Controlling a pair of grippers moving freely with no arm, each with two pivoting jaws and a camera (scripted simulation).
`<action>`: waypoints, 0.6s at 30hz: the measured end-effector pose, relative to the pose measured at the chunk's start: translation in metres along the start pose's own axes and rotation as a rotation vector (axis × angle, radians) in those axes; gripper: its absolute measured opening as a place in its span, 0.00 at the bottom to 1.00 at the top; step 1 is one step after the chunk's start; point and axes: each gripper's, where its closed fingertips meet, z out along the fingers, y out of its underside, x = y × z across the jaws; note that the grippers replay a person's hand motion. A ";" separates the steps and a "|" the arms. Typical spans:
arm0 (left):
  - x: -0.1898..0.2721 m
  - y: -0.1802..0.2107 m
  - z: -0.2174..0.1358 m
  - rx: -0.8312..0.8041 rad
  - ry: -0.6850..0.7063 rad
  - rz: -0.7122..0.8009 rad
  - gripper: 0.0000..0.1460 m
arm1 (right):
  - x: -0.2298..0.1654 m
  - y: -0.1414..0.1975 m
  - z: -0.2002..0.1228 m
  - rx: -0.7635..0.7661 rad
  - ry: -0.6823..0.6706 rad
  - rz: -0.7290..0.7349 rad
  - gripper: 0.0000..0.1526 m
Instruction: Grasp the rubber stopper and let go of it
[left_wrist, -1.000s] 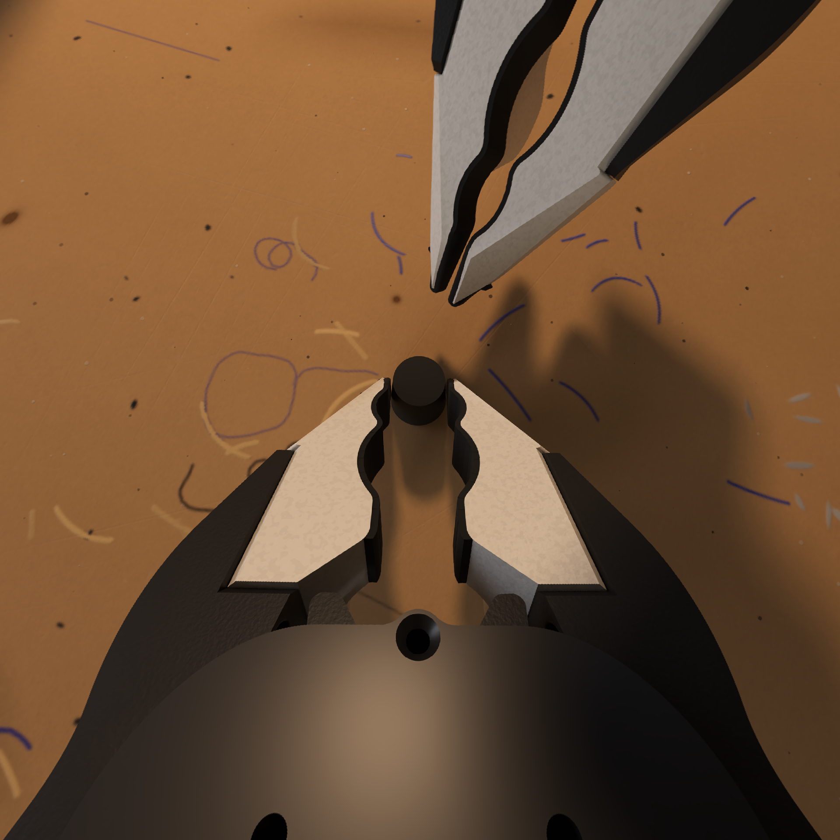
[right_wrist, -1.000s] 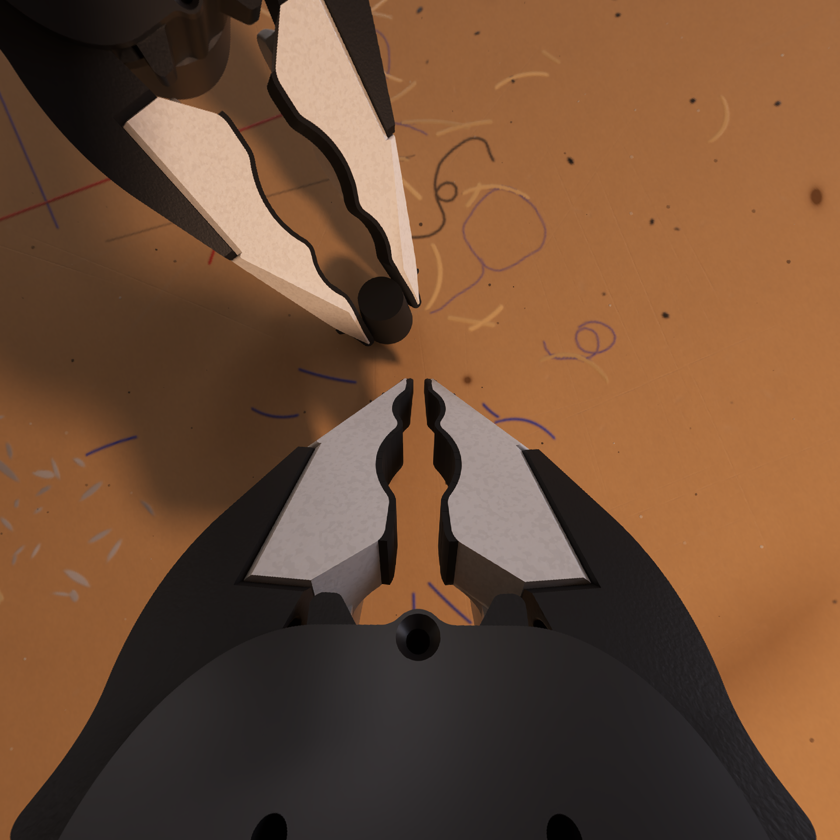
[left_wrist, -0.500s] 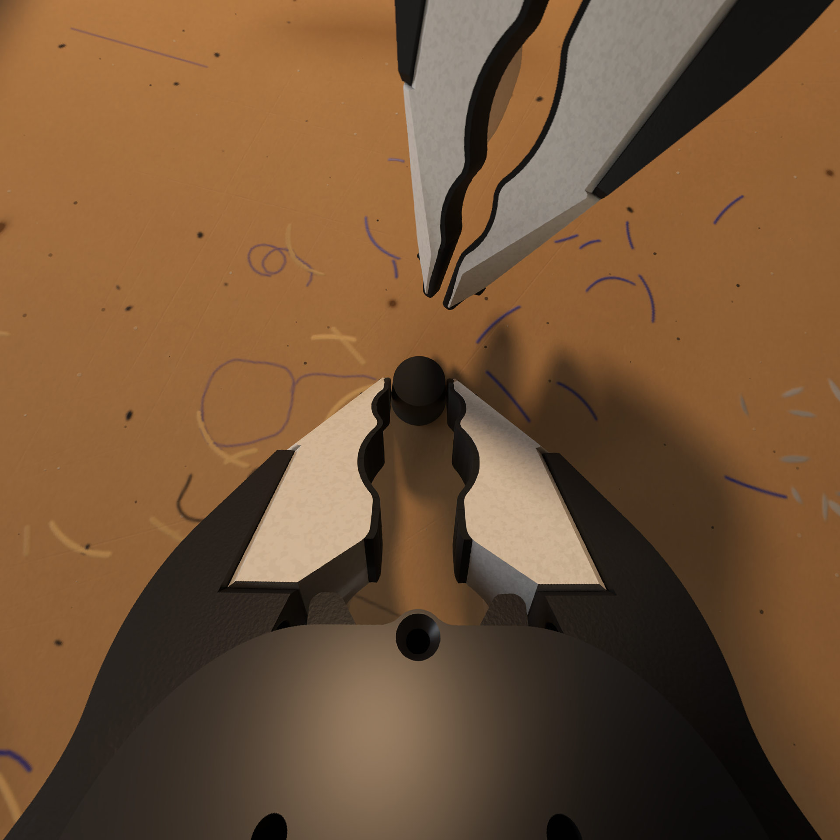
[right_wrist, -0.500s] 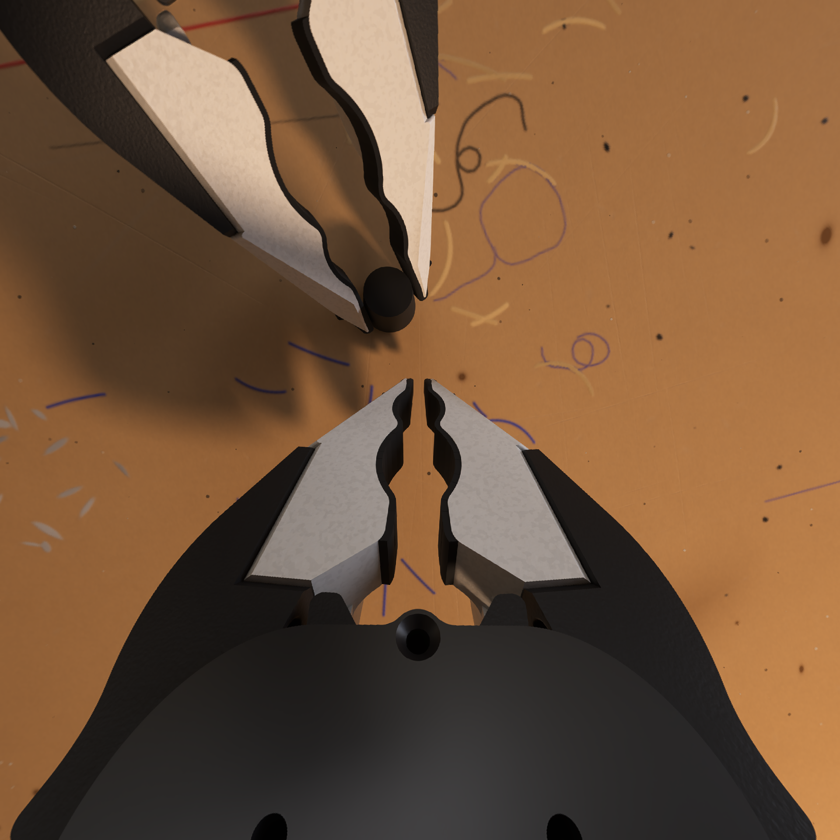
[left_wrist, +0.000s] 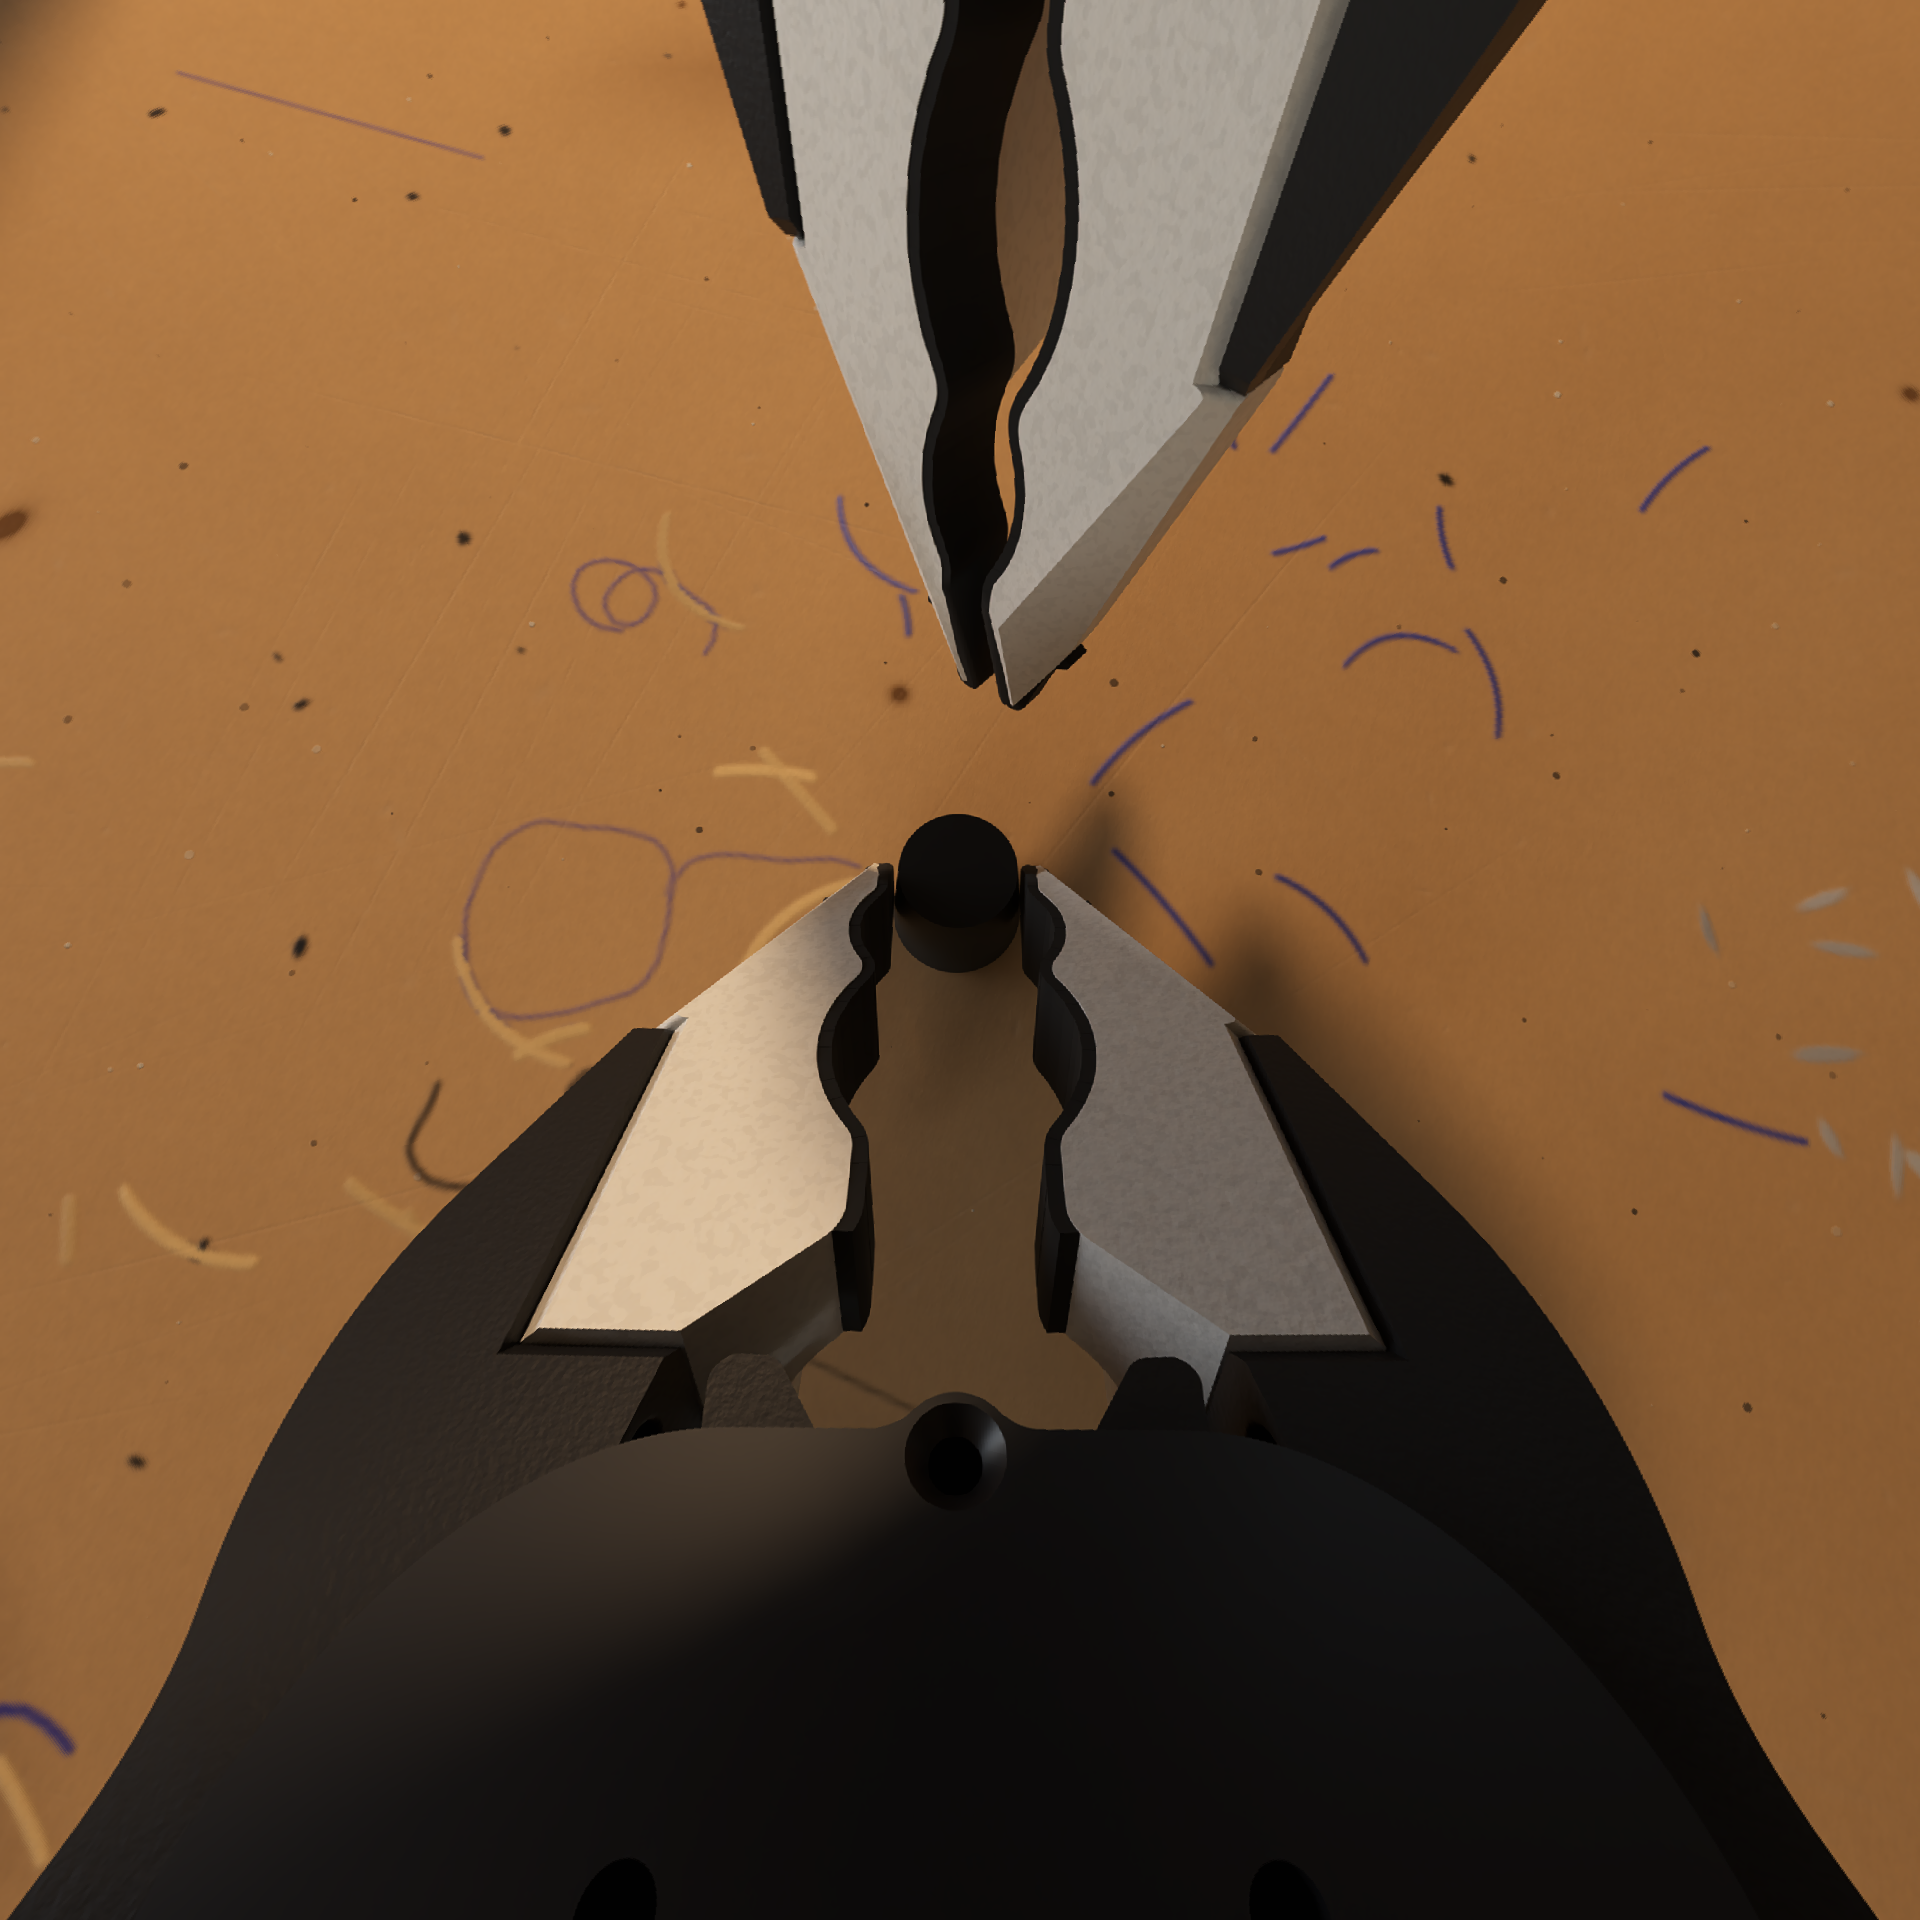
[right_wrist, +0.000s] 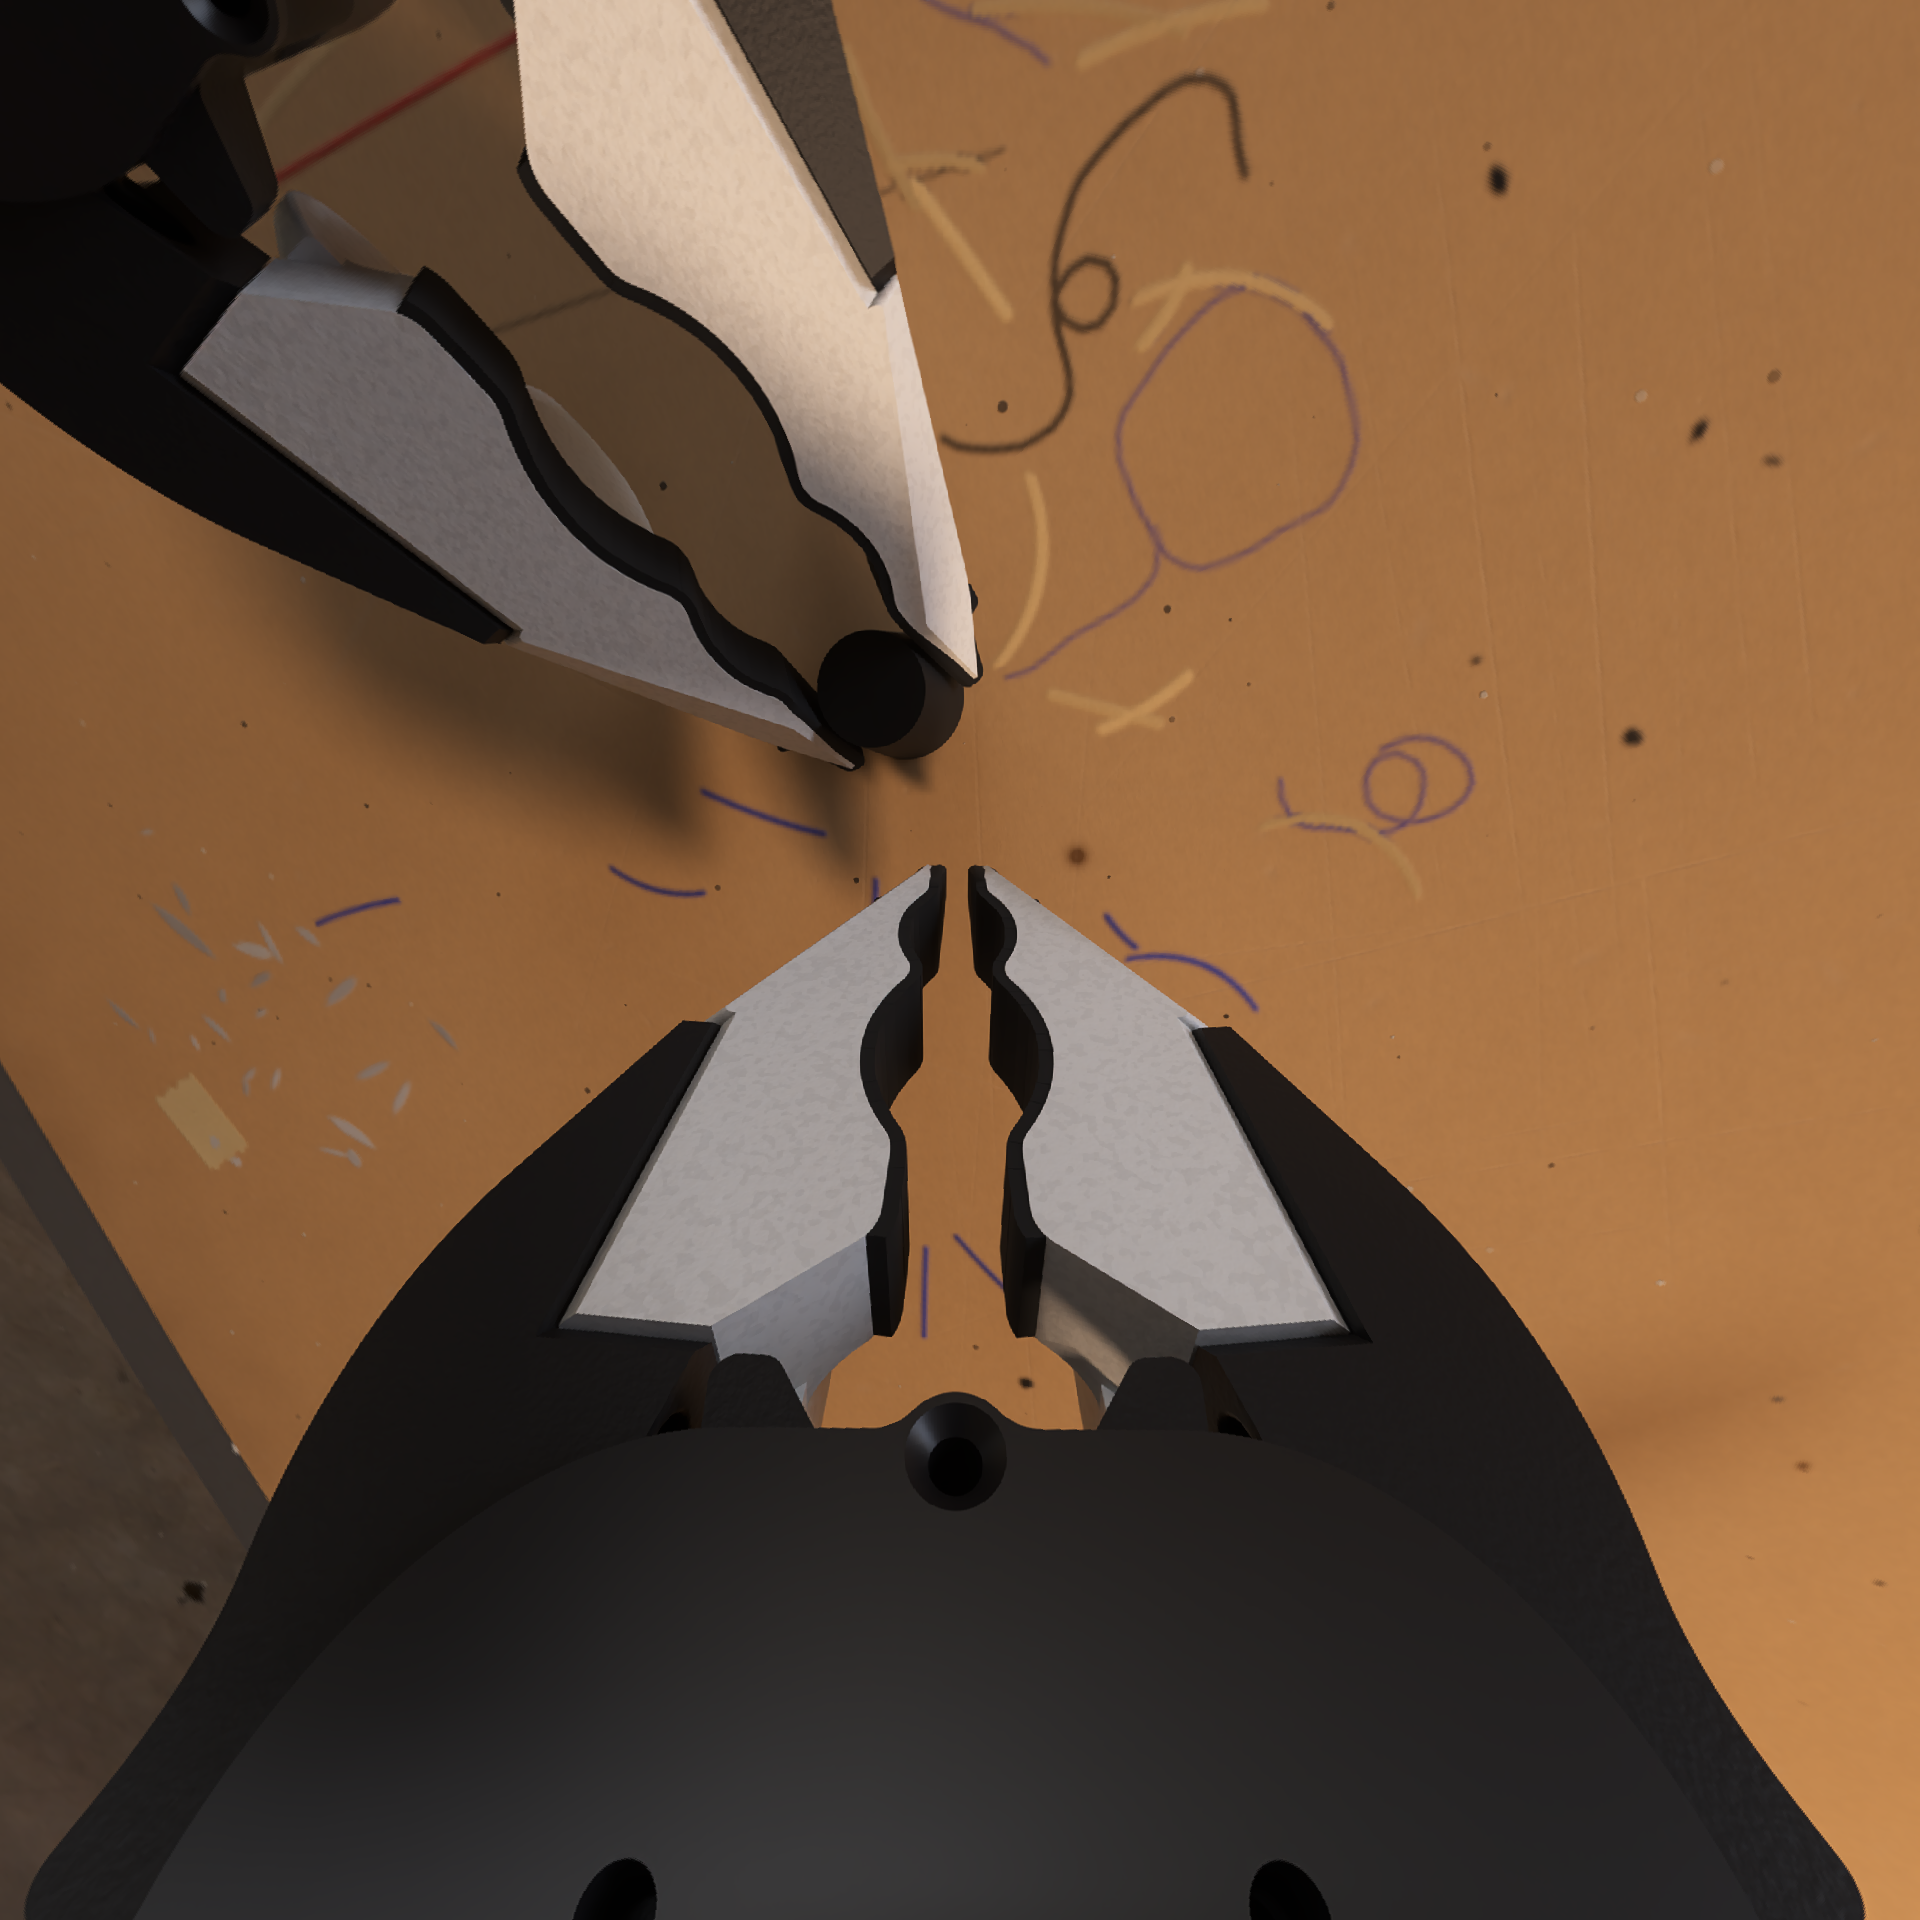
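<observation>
A small black rubber stopper (left_wrist: 956, 894) is pinched between the fingertips of my left gripper (left_wrist: 957, 902), just above the scribbled orange table. The right wrist view shows the same stopper (right_wrist: 885, 694) held in the left gripper (right_wrist: 906, 707) at the upper left. My right gripper (right_wrist: 957, 883) is shut and empty, its tips pointing at the table a short way from the stopper. In the left wrist view the right gripper (left_wrist: 989, 691) comes down from the top, tips close beyond the stopper, not touching it.
The orange tabletop (left_wrist: 312, 416) bears pen scribbles and dark specks. The table's edge (right_wrist: 125, 1278) runs across the lower left of the right wrist view, with a darker floor beyond it.
The left gripper stays shut on the stopper. The right gripper has swung and drawn back a little, so the table's edge has come into its view.
</observation>
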 end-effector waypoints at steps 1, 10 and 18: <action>0.000 0.000 0.000 0.000 0.000 -0.001 0.16 | 0.000 0.000 0.000 -0.014 0.003 -0.012 0.03; -0.001 0.000 0.000 0.001 -0.002 -0.014 0.16 | 0.001 0.005 0.001 0.003 0.048 -0.114 0.03; -0.002 0.000 -0.001 0.004 0.000 -0.033 0.16 | 0.001 -0.002 -0.001 -0.041 0.224 -0.361 0.02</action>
